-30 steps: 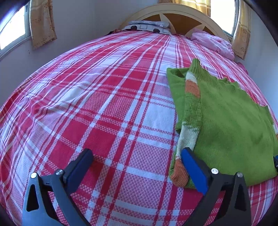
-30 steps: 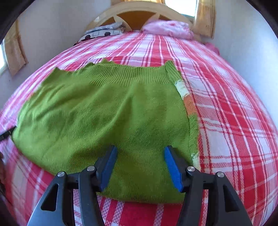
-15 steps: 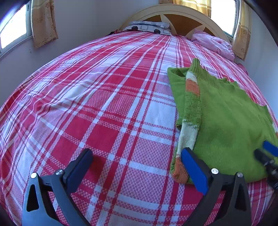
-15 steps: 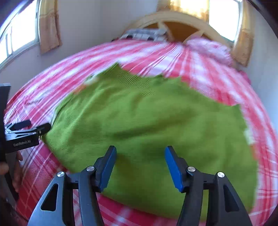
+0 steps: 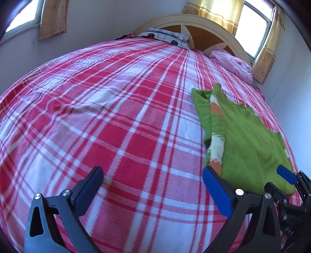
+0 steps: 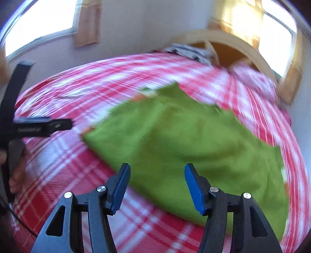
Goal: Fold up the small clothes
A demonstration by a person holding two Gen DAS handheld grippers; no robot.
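Note:
A green knitted garment with a white and orange striped band lies folded flat on the red plaid bed, at the right of the left wrist view. My left gripper is open and empty above the bedspread, its right finger by the garment's near left corner. My right gripper is open and empty, held above the garment's near edge; this view is blurred. The right gripper also shows in the left wrist view, at the garment's near right corner. The left gripper shows at the left of the right wrist view.
A curved wooden headboard with a patterned pillow and a pink pillow stands at the far end. Windows with yellow curtains are behind. White walls close in on both sides of the bed.
My right gripper has swung left and back from the garment, now seeing it from its near corner. My left gripper has shifted a little left and tilted.

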